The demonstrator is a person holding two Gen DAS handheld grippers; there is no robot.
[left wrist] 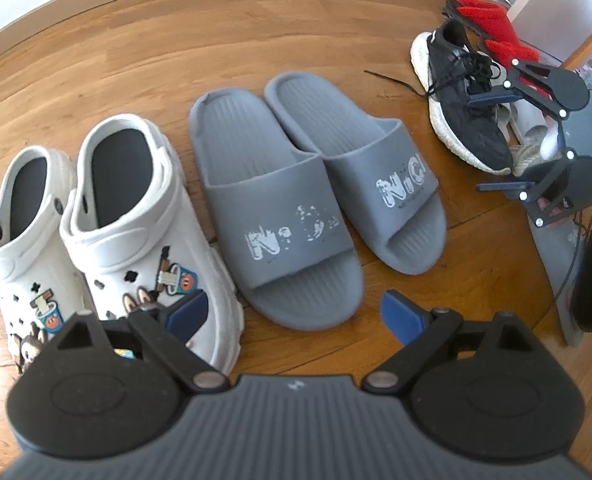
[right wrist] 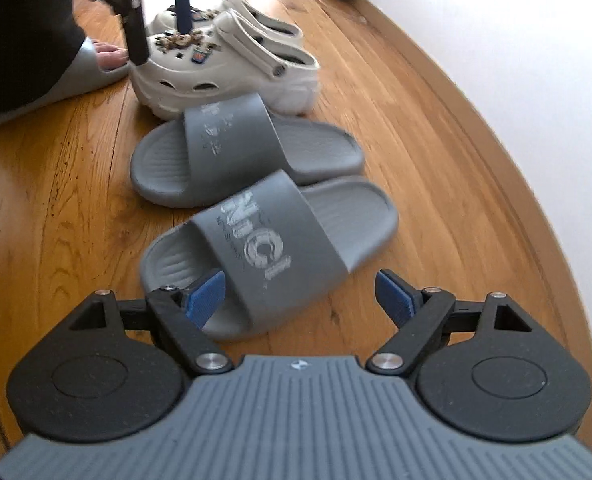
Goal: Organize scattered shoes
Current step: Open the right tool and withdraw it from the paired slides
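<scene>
Left gripper (left wrist: 293, 312) w/ blue pads is hovering low over the wooden plank floor (left wrist: 175, 40), jaws spread wide, nothing between them; its left pad is sitting in front of the toe of the near white foam clog. Two white foam clogs w/ cartoon charms (left wrist: 107, 208) are standing side by side at left, w/ dark insoles showing inside, otherwise empty. Just right of them, the pair of grey rubber slides w/ worn white lettering (left wrist: 304, 184) is lying side by side, touching each other, toes toward the camera. Far right: a black knit sneaker w/ white sole (left wrist: 462, 116) is lying beside red-and-black slippers (left wrist: 492, 28), one lace trailing on the floor. Right gripper (right wrist: 300, 292) is also hanging wide apart, holding nothing, its left pad reaching in at the nearer slide's toe opening; can't tell if touching. A person's foot in a grey slide (right wrist: 95, 64) is resting near the clogs.
</scene>
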